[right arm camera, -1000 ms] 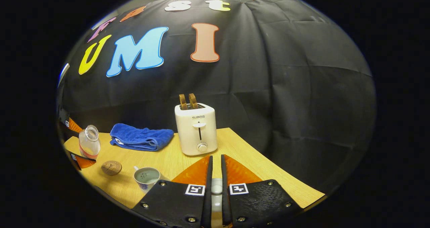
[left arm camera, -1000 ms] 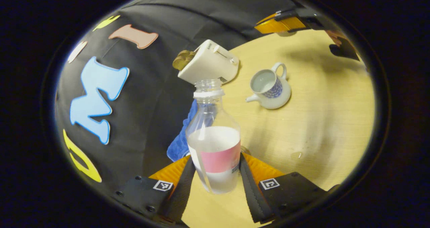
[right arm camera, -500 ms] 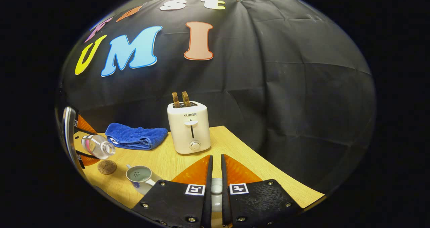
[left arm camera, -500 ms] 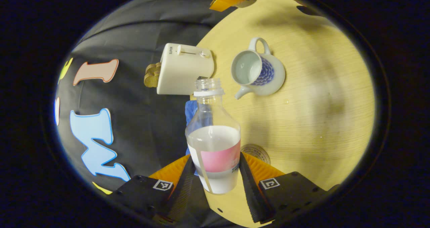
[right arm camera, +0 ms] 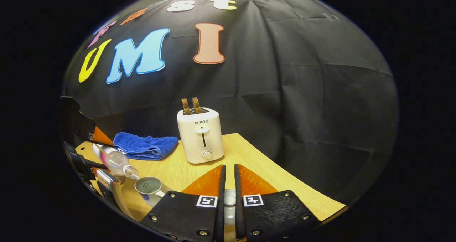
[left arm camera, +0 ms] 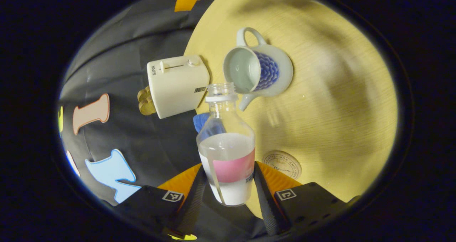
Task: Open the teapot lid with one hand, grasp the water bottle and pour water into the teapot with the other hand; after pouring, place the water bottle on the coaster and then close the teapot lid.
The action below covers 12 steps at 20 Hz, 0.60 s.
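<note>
Left gripper: fingers closed against both sides of the water bottle, gripping its lower body at the pink label.
Right gripper: fingers nearly together, only a narrow slit between them; a small pale thing sits in that slit, and whether it is the teapot lid cannot be told.
Water bottle: clear plastic, uncapped, partly filled with water; in the right gripper view it is tipped steeply, mouth down toward the teapot.
Bottle mouth: just at the rim of the teapot, on the toaster's side of it.
Teapot: white with a blue scale pattern, lid off, pale inside showing; stands on the table just beside the toaster, handle away from the bottle, spout near the bottle's neck.
Coaster: round, wooden, bare, on the table well apart from the toaster, close to the left gripper's fingers.
Towel: blue, folded, beside the toaster.
Toaster: white, two slices of toast standing up out of it.
</note>
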Motion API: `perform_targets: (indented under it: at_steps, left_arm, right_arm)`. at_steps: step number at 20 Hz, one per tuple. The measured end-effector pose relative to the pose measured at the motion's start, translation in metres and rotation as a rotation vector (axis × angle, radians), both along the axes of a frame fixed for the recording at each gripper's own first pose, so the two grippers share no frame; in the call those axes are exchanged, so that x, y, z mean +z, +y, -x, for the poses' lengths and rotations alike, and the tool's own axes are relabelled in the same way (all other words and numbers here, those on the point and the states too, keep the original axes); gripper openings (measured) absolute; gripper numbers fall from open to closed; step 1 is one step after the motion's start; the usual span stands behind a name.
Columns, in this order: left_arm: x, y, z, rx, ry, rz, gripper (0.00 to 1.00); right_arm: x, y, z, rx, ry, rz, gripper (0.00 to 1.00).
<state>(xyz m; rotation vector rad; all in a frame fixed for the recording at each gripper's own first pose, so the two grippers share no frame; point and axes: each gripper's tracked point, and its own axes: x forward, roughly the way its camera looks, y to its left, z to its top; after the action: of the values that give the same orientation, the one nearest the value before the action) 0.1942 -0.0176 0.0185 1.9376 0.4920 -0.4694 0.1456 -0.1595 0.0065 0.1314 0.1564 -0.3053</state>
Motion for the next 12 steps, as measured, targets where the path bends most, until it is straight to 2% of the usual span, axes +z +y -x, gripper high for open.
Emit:
perform_targets:
  at_steps: [4, 12]
  left_arm:
    - [0.008, -0.005, -0.004, -0.037, -0.023, -0.133, 0.82]
    - [0.023, -0.024, -0.004, -0.091, -0.038, -0.294, 0.82]
  right_arm:
    - [0.003, 0.003, 0.0, 0.011, -0.011, -0.014, 0.12]
    - [0.005, 0.005, 0.0, 0.02, -0.016, -0.024, 0.12]
